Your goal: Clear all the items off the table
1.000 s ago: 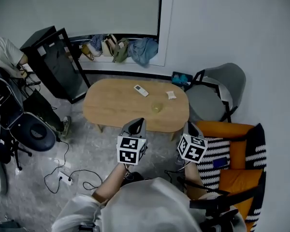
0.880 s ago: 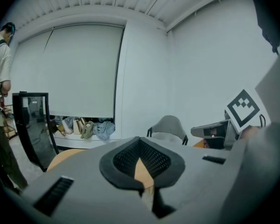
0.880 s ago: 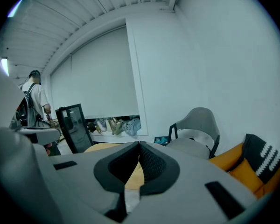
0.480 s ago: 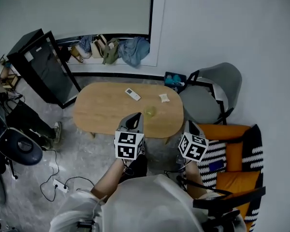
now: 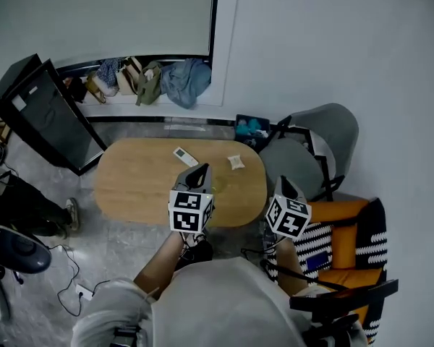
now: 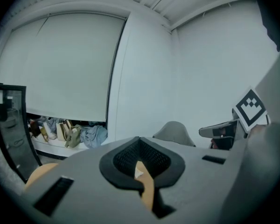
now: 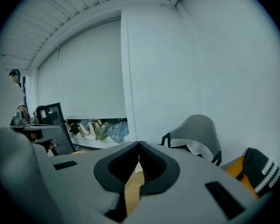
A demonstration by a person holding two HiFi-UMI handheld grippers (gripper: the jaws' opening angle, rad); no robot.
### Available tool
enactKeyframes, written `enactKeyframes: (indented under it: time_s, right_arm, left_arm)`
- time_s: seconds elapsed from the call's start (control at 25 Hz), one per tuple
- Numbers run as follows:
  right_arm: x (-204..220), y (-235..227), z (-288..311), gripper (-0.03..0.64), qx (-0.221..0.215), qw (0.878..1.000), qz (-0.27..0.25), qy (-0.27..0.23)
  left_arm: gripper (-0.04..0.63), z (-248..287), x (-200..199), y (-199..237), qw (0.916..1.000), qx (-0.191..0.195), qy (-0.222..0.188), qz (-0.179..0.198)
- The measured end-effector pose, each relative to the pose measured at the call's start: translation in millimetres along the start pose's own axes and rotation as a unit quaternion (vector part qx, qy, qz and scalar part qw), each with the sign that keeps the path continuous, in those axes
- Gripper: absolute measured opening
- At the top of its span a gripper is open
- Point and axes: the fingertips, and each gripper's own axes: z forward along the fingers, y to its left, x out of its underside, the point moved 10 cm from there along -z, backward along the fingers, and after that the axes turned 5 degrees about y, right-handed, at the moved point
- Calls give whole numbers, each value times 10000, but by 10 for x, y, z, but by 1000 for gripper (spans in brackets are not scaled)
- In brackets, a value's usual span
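An oval wooden table (image 5: 134, 186) filled the middle of a small white-walled room, as seen from the head view, with the person standing at its near edge. An orange armchair with striped cushions (image 5: 351, 241) stood to the right, and a grey chair (image 5: 307, 150) sat just beyond the table's far right end. A black cabinet (image 5: 40, 110) leaned in at the left, and bags and clothes (image 5: 155, 78) lay heaped along the ledge by the wall.

The left gripper (image 5: 200, 169) hung over the table's near half. The right gripper (image 5: 284, 182) was held off the table's right end, above the floor beside the armchair. Each gripper's own view showed its jaws clenched together with nothing between them.

None of the items had been lifted yet. A white remote control (image 5: 186, 156) lay toward the far edge, with a small crumpled white packet (image 5: 236, 163) to its right. A pale yellowish object (image 5: 218, 187), too small to identify, lay just beside the left gripper's tip.

The work appeared to be at its opening step, the approach to a first item. The next move would probably call for spreading the left jaws and lowering them over the yellowish object or the remote, while the right gripper came in over the tabletop toward the packet.
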Motion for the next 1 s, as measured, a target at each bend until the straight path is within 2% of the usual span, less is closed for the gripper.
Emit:
enactKeyframes:
  time_s: [0.28, 0.56, 0.76, 1.0]
  right_arm:
    - [-297, -11, 626, 23, 54, 9998, 99, 166]
    - [-464, 37, 1133, 24, 90, 9993, 77, 368]
    - [-377, -30, 1341, 23, 151, 9976, 91, 669]
    - [-233, -166, 1630, 24, -28, 9955, 140, 937]
  left_arm:
    - [3, 623, -223, 327, 9998, 66, 174, -45]
    - [3, 1105, -238, 683, 9989, 75, 396, -252]
    - [3, 1374, -78, 825, 9959, 27, 770, -483]
    - [3, 1591, 66, 780, 9931, -66, 1080, -453]
